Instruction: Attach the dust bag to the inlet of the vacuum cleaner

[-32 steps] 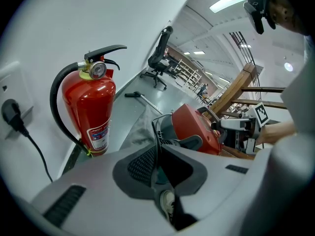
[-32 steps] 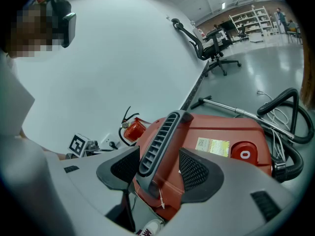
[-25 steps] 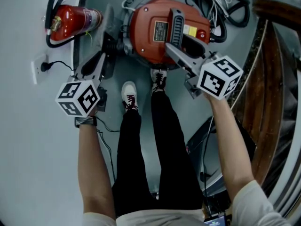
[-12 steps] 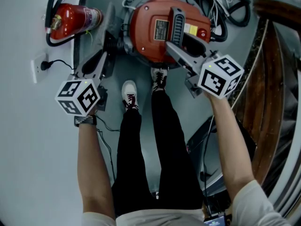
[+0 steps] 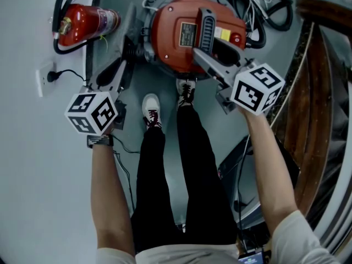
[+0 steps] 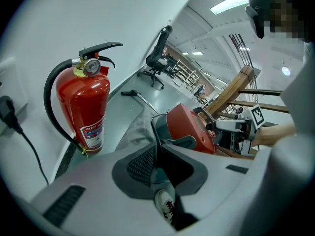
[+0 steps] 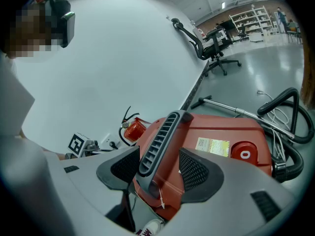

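Note:
The vacuum cleaner's red motor head (image 5: 179, 34) sits on its drum on the floor, with a grey ribbed handle (image 5: 206, 29) across the top. My right gripper (image 5: 208, 59) is shut on the near end of that handle (image 7: 160, 136), a pad on each side. My left gripper (image 5: 122, 65) is at the drum's left side. In the left gripper view its jaws (image 6: 155, 146) are pinched shut on a thin dark edge that runs up to the drum rim, with the grey dust bag cloth (image 6: 133, 129) beside it. The inlet is hidden.
A red fire extinguisher (image 5: 82, 23) stands against the white wall at the left, by a wall socket (image 5: 47, 78) with a plug. A black hose and cables (image 5: 258, 10) lie behind the vacuum. The person's shoes (image 5: 151, 111) are in front of it. A wooden railing (image 5: 313, 92) runs along the right.

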### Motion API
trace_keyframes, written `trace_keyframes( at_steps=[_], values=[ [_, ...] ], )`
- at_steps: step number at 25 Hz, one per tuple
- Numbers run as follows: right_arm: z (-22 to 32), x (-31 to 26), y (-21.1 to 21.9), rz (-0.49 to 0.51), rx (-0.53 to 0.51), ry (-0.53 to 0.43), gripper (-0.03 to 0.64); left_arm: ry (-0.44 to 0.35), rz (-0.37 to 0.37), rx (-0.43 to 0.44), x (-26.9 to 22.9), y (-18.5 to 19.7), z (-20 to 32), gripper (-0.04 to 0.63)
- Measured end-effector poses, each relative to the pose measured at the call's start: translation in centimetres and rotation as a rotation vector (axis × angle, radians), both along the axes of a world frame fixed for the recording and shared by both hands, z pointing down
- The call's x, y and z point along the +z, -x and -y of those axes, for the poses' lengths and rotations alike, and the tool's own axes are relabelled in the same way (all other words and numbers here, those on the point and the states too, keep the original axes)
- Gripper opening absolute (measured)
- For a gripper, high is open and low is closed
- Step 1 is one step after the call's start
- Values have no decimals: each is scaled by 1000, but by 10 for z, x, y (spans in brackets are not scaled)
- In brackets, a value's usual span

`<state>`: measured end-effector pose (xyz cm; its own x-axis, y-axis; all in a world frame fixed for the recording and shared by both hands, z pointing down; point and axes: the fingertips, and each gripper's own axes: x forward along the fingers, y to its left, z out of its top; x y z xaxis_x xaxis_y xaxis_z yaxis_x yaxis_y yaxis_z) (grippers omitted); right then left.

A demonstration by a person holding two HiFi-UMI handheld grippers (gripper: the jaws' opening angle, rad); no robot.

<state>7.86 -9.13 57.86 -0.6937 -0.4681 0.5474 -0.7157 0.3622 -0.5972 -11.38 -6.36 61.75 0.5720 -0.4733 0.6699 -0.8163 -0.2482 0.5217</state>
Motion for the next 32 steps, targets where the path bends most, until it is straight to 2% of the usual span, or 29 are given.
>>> trace_keyframes(
  at_steps=[9,32],
  values=[
    [0,-1,0,-1,-4,1,249,1,17,23,0,-6,-2,41],
    [0,0,0,2,-3,-1,249,4,14,20,0,-13,-3,46]
  ],
)
